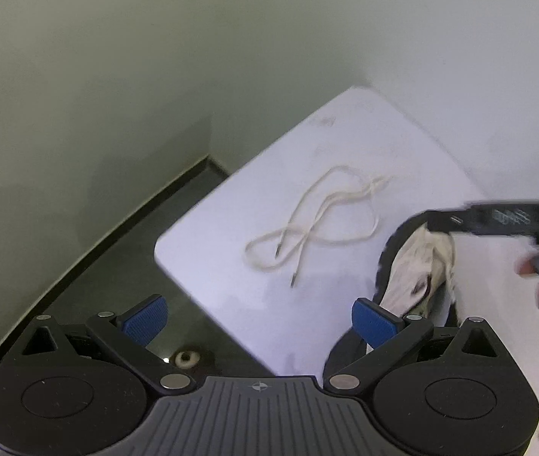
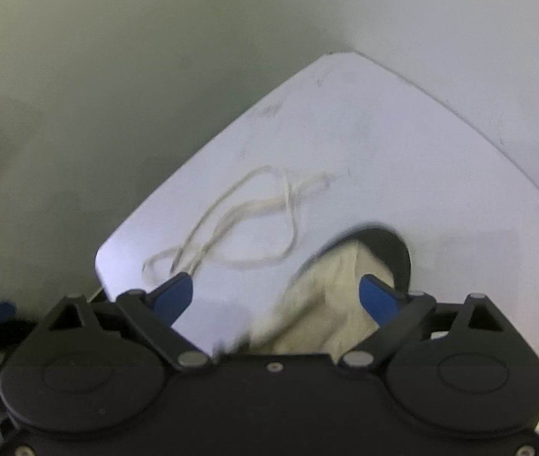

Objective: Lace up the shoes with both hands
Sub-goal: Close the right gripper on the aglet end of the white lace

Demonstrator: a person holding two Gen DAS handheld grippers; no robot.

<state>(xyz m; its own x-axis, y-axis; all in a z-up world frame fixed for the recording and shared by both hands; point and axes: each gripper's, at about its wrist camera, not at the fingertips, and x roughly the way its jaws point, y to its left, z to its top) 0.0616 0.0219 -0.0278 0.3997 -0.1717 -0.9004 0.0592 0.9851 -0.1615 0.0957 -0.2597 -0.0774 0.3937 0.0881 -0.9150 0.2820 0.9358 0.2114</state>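
One shoe (image 1: 417, 266), one lace (image 1: 318, 220), two claws over a white worktop (image 1: 345, 144).

The lace lies loose in loops near the worktop's rounded corner, both tips free, well apart from the far edges — bare surface all round it. The shoe sits just beside the lace, unlaced, toward the near edge. The left claw (image 1: 261, 319) stands wide with nothing between its pads, one pad out past the worktop's edge over the dark floor (image 1: 125, 266). The right claw (image 2: 280, 300) hangs wide too — empty, the shoe's pale upper under it.
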